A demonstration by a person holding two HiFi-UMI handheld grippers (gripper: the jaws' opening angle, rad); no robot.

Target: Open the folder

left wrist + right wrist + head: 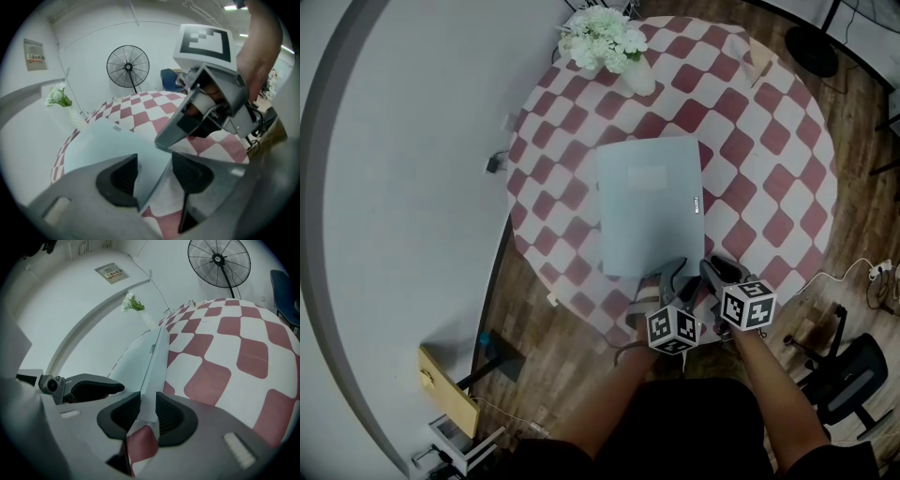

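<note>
A pale blue-grey folder [649,202] lies closed on the round table with the red-and-white check cloth [769,187]. Both grippers sit side by side at its near edge. My left gripper [673,274] is open. In the left gripper view the folder [108,140] has its edge running between the pads of that gripper [154,171], with a gap on the right side. My right gripper [711,270] is shut on the folder's near right corner. In the right gripper view the folder [145,357] is seen edge-on, pinched by this gripper [146,411].
A vase of white flowers [605,39] stands at the table's far edge. A curved white wall [403,187] runs along the left. A standing fan [127,67] is beyond the table, and a black office chair [853,375] is on the wooden floor at the right.
</note>
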